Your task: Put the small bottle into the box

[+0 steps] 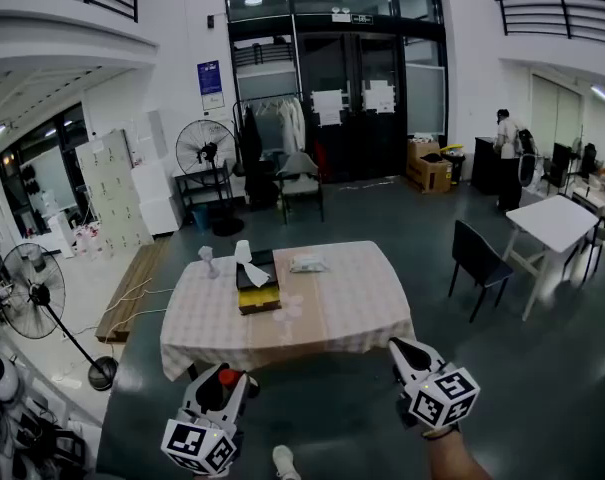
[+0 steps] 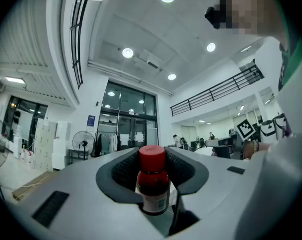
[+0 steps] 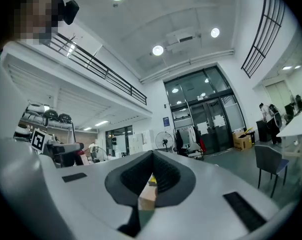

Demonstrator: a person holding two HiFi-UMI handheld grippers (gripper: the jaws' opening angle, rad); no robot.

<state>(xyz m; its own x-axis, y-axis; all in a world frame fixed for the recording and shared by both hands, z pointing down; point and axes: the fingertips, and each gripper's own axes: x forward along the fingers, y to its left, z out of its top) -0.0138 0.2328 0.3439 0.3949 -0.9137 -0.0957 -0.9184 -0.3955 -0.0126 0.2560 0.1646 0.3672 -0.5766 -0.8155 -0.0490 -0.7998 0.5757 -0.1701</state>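
Note:
A small bottle (image 2: pixel 152 181) with a red cap and dark red contents stands upright between the pads of my left gripper (image 2: pixel 151 159), which is shut on it. In the head view the left gripper (image 1: pixel 225 380) is at the bottom left, with the bottle's red cap (image 1: pixel 228 375) showing between its jaws. The black and yellow box (image 1: pixel 257 283) lies on the checked-cloth table (image 1: pixel 362 308), well ahead of both grippers. My right gripper (image 1: pixel 398 347) hangs at the bottom right, its jaws together and holding nothing. In the right gripper view the right gripper (image 3: pixel 151 168) points toward the table.
A black chair (image 1: pixel 478 260) and a white table (image 1: pixel 557 222) stand to the right. A standing fan (image 1: pixel 34 293) is at the left, and a second fan (image 1: pixel 206 150) at the back. White items (image 1: pixel 307 263) lie on the cloth. A person (image 1: pixel 506 153) stands far back.

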